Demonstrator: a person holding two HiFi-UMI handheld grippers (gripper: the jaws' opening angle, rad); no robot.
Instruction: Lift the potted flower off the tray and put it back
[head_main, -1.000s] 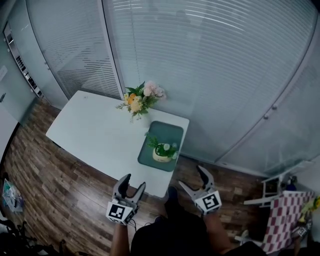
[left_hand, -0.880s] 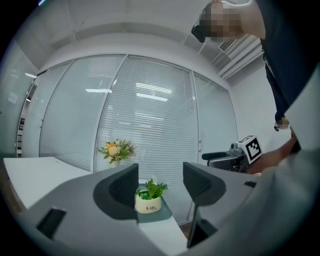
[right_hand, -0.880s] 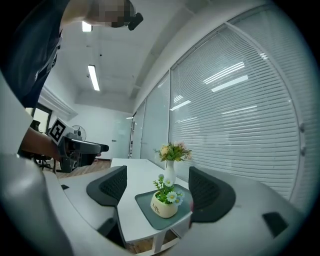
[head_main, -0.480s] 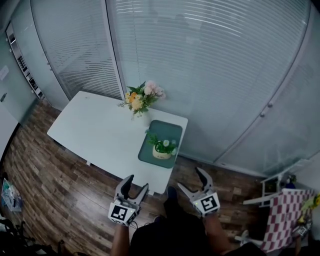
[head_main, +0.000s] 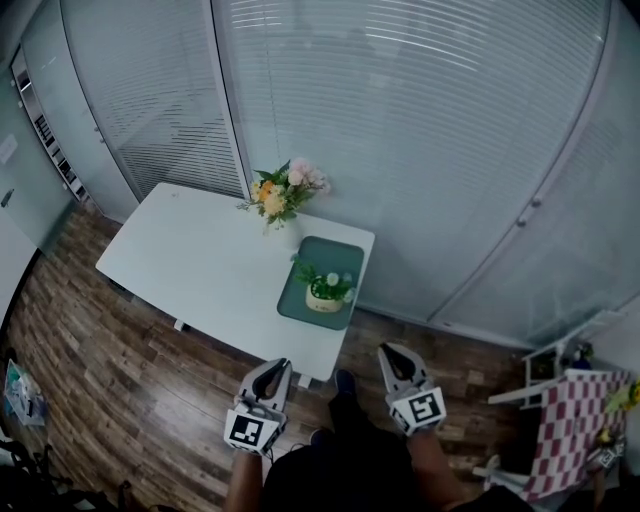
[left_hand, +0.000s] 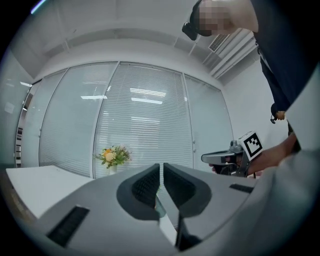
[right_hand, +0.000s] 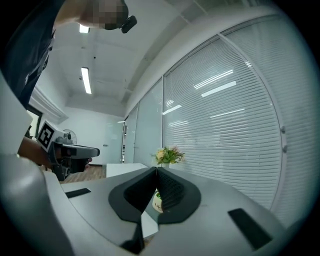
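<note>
Left claw (head_main: 276, 368): jaws have just closed, nothing betw. them, held short of the table (head_main: 190, 255) edge. Potted flower (head_main: 325, 290) stands upright on the green tray (head_main: 342, 256), ahead & a bit right of it. Right claw (head_main: 390, 353): also just closed, empty; pot lies ahead, slightly left. Approx. equally far from both. Fits pre-lift or after put-back.

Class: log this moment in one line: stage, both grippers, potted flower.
stage: before pickup | left gripper: just closed, empty | right gripper: just closed, empty | potted flower: on tray, untouched
</note>
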